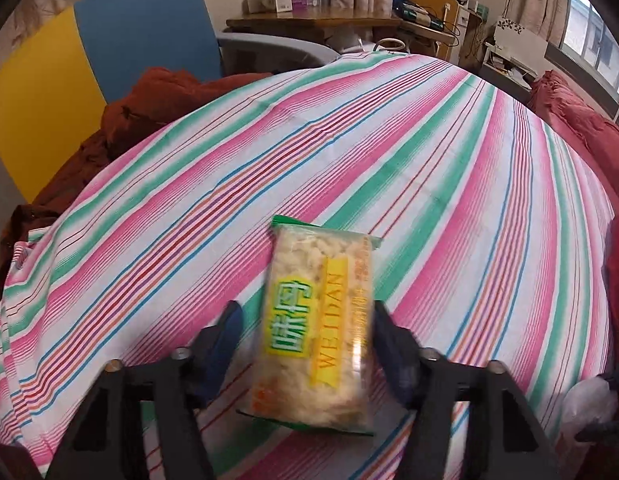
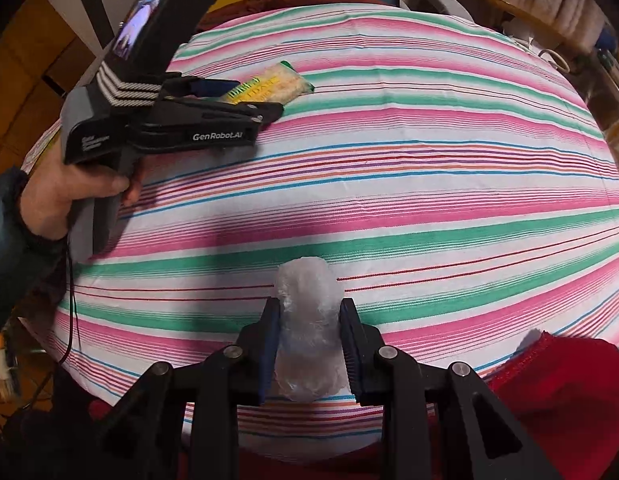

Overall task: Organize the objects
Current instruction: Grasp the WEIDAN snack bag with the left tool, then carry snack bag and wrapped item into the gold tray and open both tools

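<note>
A clear food packet (image 1: 317,320) with a yellow and green label lies flat on the striped bedsheet (image 1: 389,152). My left gripper (image 1: 307,320) stands open around it: the right finger touches the packet's edge and the left finger stays clear of it. The right wrist view shows this left gripper (image 2: 257,98) low over the packet (image 2: 277,80) at the far left of the sheet. My right gripper (image 2: 309,312) is shut on a crumpled clear plastic bag (image 2: 305,300), held just above the sheet's near edge. The same bag (image 1: 589,408) shows at the right edge of the left wrist view.
A person's hand (image 2: 69,188) holds the left gripper's handle. A red cloth (image 2: 549,384) lies at the near right corner. A rust-coloured blanket (image 1: 149,108) and a red pillow (image 1: 581,120) border the sheet. A blue chair (image 1: 149,20) and a cluttered wooden desk (image 1: 309,22) stand behind.
</note>
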`<state>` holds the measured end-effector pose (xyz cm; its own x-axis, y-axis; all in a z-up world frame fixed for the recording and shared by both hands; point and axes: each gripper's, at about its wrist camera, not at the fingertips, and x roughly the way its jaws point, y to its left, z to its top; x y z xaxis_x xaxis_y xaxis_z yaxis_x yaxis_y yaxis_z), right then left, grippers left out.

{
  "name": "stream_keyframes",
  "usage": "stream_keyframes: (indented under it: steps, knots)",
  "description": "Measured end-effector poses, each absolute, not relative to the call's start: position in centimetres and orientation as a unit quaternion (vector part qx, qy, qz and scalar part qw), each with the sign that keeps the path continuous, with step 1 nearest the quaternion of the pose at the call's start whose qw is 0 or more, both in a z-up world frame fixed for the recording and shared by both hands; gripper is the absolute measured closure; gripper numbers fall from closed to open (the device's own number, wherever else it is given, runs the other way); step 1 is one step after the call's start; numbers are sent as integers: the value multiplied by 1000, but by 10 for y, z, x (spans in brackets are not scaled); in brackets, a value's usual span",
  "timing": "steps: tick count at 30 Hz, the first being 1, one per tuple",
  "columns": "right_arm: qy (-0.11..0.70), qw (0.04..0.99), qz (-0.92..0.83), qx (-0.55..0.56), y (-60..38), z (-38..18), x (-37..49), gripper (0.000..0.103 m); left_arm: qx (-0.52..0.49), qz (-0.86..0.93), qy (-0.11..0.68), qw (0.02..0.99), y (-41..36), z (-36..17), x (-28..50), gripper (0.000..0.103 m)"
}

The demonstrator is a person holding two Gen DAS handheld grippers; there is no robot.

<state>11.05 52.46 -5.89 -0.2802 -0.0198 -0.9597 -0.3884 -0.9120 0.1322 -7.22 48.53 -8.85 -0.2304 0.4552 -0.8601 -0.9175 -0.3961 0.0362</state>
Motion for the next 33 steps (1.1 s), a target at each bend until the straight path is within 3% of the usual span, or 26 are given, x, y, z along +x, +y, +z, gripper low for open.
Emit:
stream_keyframes:
  steps: [12, 22, 33]
  knots:
    - [167, 118, 780, -592, 524, -55, 112, 74, -420, 771, 252, 408, 406, -80, -33, 53]
    - [159, 138, 790, -576, 524, -48, 117, 74, -395, 786, 247, 406, 385, -75, 1, 53]
    - [139, 167, 801, -558, 521, -41, 124, 74, -343, 823, 166, 421, 328, 1, 29, 53]
